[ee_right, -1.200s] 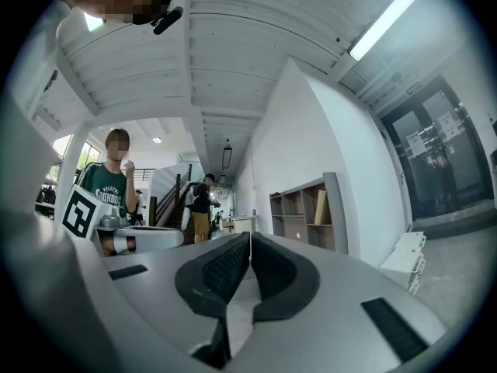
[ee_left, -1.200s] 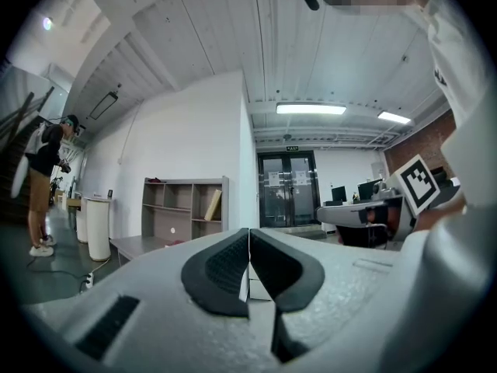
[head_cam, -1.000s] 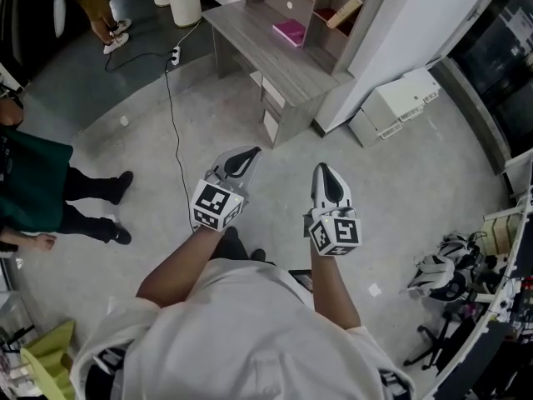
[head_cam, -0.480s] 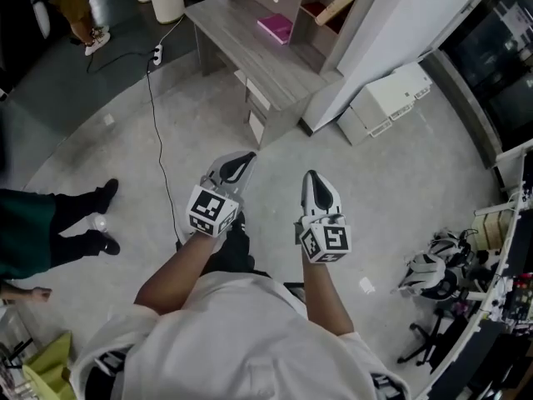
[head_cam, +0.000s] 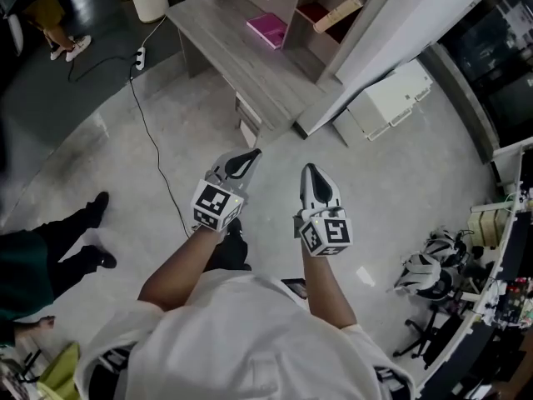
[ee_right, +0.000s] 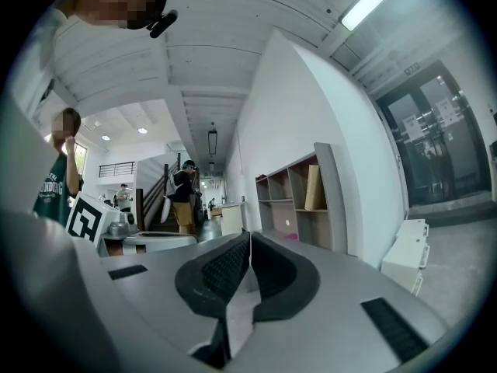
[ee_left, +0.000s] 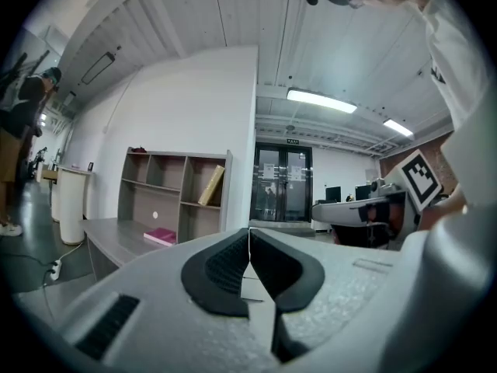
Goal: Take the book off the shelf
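- Risk of a mix-up: a flat pink book [head_cam: 268, 30] lies on the grey wooden desk [head_cam: 218, 33], while a tan book [head_cam: 338, 12] leans tilted in a compartment of the grey wooden shelf unit [head_cam: 297, 13]. Only the tan one sits in the shelf, so I judge it the target.
- Leaning as it does, the tan book could slide or topple if it is nudged rather than pinched.
- The left gripper [head_cam: 241, 161] and the right gripper [head_cam: 316, 182] both have their jaws pressed together with nothing between them. Arriving that way would push the book, not grasp it.
- A thin black cable [head_cam: 150, 152] crosses the floor at ten o'clock from the grippers, a possible trip on the approach.
- The tan book is well apart from both grippers, at about twelve to one o'clock, beyond the desk's near edge.
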{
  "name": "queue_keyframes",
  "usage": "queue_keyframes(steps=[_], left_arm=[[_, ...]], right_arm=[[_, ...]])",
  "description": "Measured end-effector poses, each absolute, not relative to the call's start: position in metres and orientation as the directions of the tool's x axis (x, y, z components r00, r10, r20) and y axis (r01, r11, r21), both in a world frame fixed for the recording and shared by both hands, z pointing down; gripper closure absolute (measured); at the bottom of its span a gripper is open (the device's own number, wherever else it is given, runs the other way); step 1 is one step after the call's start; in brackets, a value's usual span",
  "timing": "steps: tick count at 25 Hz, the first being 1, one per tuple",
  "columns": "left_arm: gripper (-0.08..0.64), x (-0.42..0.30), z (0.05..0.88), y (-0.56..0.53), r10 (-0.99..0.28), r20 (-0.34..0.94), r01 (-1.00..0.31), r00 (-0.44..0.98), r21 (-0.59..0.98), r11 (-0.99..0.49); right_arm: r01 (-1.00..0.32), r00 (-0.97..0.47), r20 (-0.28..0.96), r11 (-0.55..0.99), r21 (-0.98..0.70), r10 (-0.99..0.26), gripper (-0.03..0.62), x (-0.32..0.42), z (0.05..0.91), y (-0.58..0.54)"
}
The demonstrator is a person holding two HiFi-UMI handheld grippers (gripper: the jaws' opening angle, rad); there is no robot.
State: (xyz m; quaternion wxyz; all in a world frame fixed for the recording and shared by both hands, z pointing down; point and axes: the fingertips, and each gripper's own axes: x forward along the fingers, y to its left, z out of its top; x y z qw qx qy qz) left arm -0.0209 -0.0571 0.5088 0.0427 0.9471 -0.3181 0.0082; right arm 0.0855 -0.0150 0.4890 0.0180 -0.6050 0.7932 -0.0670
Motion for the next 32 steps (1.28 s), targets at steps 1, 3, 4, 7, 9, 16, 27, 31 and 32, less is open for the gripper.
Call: queue_keyframes(steps=[1, 3, 4, 7, 9, 16, 27, 31, 32], left_arm=[[0.543, -0.019, 0.507, -0.072, -0.601, 0.039, -0.602, 0.799, 0.073, -0.795], [0.543, -0.015, 0.503, -0.1, -0.6, 0.035, -0.601, 0.799, 0.071, -0.796], [0.543, -0.013, 0.502, -0.113, -0.601, 0.032, -0.601, 0.799, 0.073, -0.796], [0.543, -0.011, 0.493, -0.151, -0.603, 0.02, -0.603, 0.797, 0.071, -0.795], [0.543, -0.009, 0.488, -0.171, -0.604, 0.014, -0.604, 0.797, 0.065, -0.795], [0.543, 0.016, 0.469, -0.227, -0.593, -0.011, -0.592, 0.805, 0.064, -0.804], [0.543, 0.076, 0.462, -0.314, -0.596, -0.001, -0.596, 0.803, 0.017, -0.803], [0.543, 0.104, 0.452, -0.349, -0.611, 0.002, -0.611, 0.792, 0.004, -0.792], [0.542, 0.111, 0.449, -0.357, -0.61, 0.0, -0.61, 0.793, 0.002, -0.793]], right_arm=[[-0.958, -0.267, 0.048, 0.259, -0.121, -0.963, 0.577, 0.086, 0.486, -0.031], [-0.961, -0.26, 0.047, 0.253, -0.108, -0.965, 0.575, 0.09, 0.483, -0.06], [-0.963, -0.254, 0.05, 0.248, -0.104, -0.966, 0.575, 0.092, 0.482, -0.073], [-0.969, -0.234, 0.054, 0.228, -0.095, -0.971, 0.575, 0.098, 0.477, -0.109], [-0.972, -0.223, 0.052, 0.218, -0.086, -0.974, 0.575, 0.102, 0.472, -0.126], [-0.979, -0.192, 0.055, 0.187, -0.075, -0.98, 0.575, 0.132, 0.459, -0.168], [-0.965, -0.249, 0.029, 0.246, -0.088, -0.968, 0.577, 0.19, 0.469, -0.249], [-0.95, -0.305, 0.018, 0.303, -0.079, -0.952, 0.577, 0.217, 0.459, -0.29], [-0.946, -0.318, 0.013, 0.316, -0.076, -0.948, 0.575, 0.224, 0.456, -0.301]])
